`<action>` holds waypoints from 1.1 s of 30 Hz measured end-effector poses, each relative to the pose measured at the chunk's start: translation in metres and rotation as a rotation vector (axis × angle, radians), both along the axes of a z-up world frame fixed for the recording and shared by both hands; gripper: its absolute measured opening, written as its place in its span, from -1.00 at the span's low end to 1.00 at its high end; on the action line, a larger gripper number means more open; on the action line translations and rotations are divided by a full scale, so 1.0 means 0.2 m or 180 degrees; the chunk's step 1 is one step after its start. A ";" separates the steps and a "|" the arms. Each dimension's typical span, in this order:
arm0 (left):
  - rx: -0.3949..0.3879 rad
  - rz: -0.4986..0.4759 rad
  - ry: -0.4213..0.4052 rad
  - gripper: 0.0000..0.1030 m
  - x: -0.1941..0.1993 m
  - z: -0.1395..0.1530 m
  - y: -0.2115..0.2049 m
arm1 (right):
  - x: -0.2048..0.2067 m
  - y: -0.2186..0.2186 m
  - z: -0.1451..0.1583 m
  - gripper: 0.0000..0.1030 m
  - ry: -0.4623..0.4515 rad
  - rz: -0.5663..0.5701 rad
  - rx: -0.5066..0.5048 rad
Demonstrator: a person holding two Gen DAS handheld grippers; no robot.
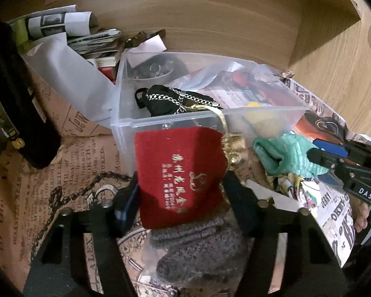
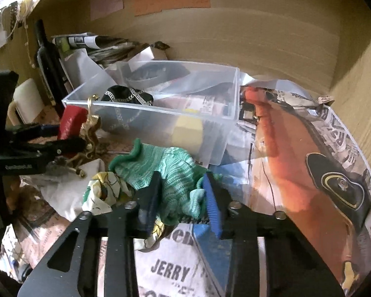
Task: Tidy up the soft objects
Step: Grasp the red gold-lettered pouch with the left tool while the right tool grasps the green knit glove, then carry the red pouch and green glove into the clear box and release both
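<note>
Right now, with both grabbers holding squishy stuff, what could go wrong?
The left gripper is shut on the red velvet pouch, whose gold drawstring cord is looped over the rim of the clear plastic bin; pulling away might snag it and drag the bin.

The right gripper pinches the green knitted cloth, which lies against a patterned silky scarf; lifting could drag the scarf along too.
</note>
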State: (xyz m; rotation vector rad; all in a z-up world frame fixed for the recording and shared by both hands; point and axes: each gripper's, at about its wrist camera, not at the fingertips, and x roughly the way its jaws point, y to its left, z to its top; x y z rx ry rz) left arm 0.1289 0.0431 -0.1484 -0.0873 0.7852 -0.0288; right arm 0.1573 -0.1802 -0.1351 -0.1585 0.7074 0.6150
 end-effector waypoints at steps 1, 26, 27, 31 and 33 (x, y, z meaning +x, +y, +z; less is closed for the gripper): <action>-0.0011 0.0007 -0.0010 0.02 -0.01 0.00 0.00 | -0.01 0.00 0.00 -0.56 -0.0007 0.0004 -0.0006; -0.0095 0.0132 -0.0881 -0.42 -0.22 0.44 0.08 | -0.13 -0.03 0.33 -0.87 -0.0613 0.0027 0.0360; -0.0097 0.0129 -0.0882 -0.42 -0.21 0.44 0.08 | -0.12 -0.02 0.32 -0.84 -0.0553 0.0031 0.0313; -0.0106 0.0115 -0.0830 -0.42 -0.20 0.41 0.08 | -0.05 -0.01 0.19 -0.29 -0.0261 0.0014 0.0091; -0.0098 0.0113 -0.0797 -0.42 -0.20 0.40 0.08 | -0.05 -0.01 0.12 -0.07 -0.0169 0.0009 -0.0003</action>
